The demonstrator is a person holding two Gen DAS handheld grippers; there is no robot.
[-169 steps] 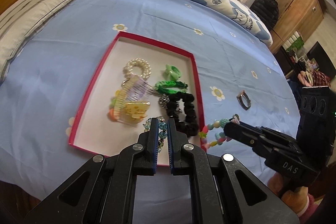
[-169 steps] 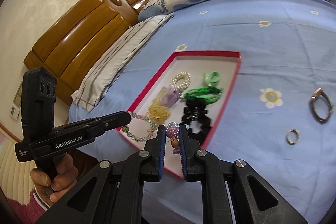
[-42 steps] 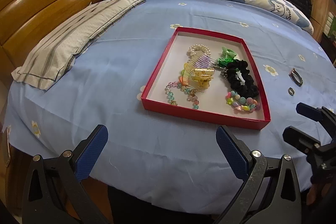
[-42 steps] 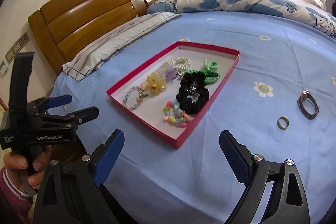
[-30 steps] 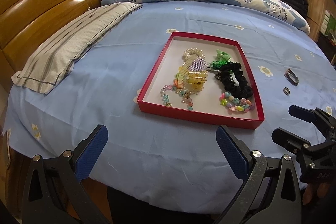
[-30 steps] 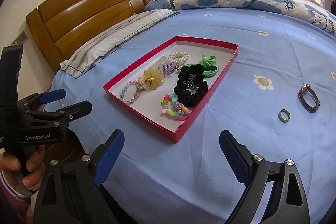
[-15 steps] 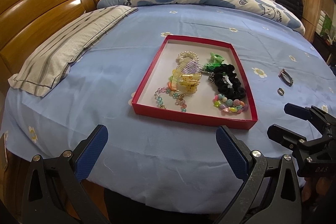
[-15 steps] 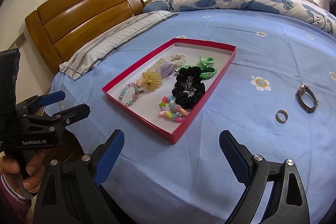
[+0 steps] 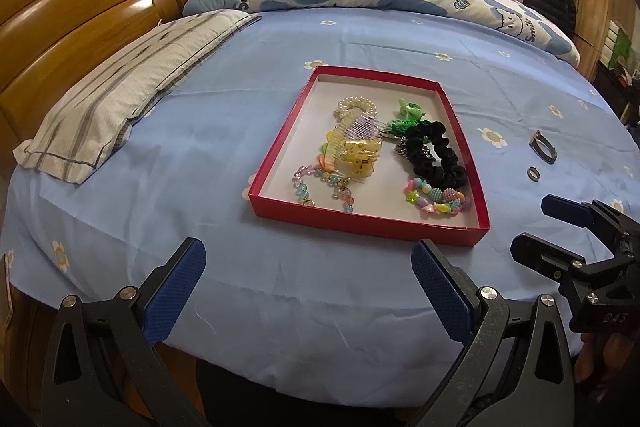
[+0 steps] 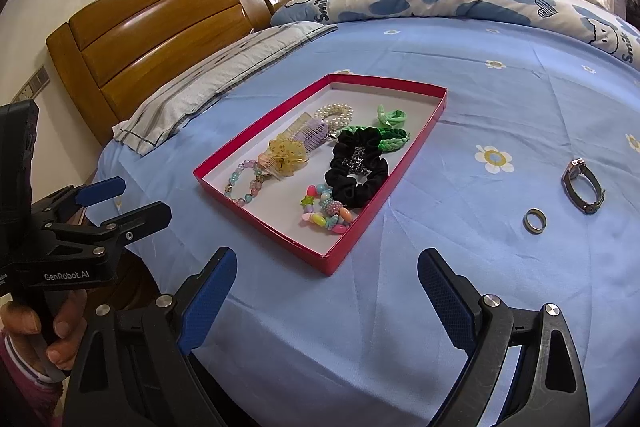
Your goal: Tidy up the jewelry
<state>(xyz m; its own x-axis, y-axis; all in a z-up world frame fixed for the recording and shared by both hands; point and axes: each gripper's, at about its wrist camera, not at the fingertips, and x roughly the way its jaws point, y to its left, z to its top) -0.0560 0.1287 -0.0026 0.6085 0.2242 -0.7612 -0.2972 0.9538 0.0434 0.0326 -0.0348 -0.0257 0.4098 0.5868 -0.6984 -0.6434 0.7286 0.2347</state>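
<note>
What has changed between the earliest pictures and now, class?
Both grippers let go of their bracelets and drew back. The left hand-held gripper, then shut on the pastel glass-bead bracelet, is open. The right hand-held gripper released the colourful bead bracelet. Both bracelets lie in the red tray. The ring and watch stayed on the sheet.

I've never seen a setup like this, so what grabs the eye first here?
A red tray mid-bed, heaped with beads, combs and a black scrunchie. To its right on the blue sheet lie a ring and a watch. Both grippers, left and right, gape open in front.
</note>
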